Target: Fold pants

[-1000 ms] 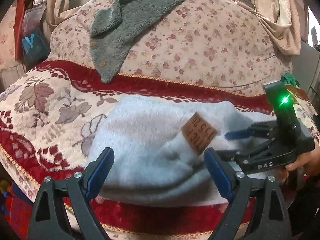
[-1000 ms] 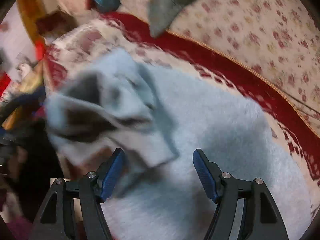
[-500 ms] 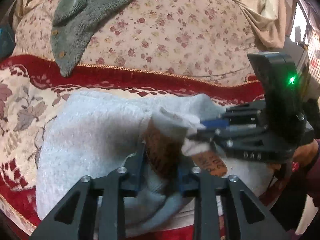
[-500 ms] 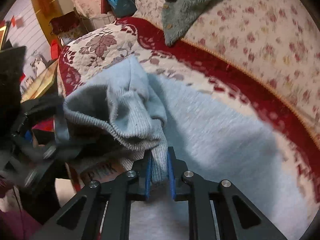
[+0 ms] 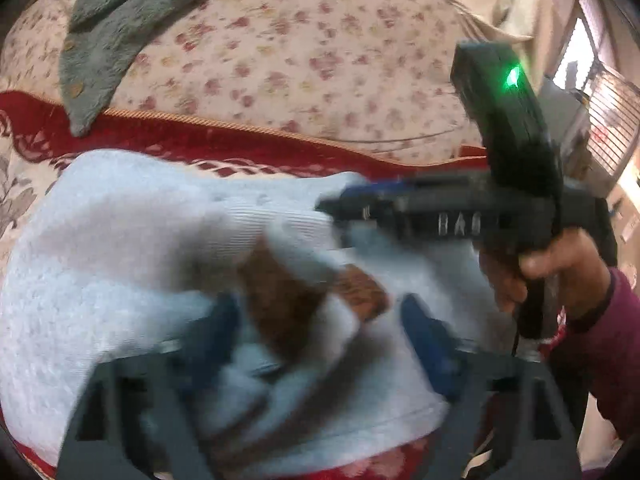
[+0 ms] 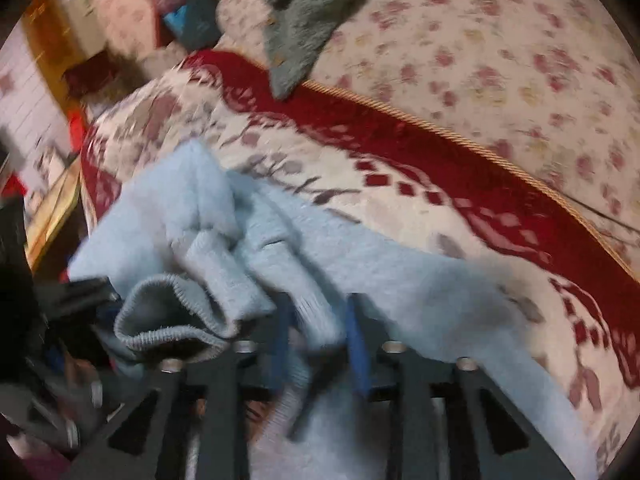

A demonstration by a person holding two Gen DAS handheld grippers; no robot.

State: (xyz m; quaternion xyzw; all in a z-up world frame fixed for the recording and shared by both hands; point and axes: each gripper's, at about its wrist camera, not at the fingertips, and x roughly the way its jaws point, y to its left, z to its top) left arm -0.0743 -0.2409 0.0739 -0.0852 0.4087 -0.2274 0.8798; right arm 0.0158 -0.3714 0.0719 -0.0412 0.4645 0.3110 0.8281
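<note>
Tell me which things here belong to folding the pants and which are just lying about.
Part of the job:
light blue pants
left tool, jaws just opened
right tool, jaws just opening, cloth between them

Lying about:
grey-green fleece garment
floral cushion
red patterned cover

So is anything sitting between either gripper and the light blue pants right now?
Nothing visible. The left gripper has just been opening, with the pants and their brown tag between its spread fingers. The right gripper has also been opening, and the ribbed hem lies directly between its pads. The grey garment lies well clear.
</note>
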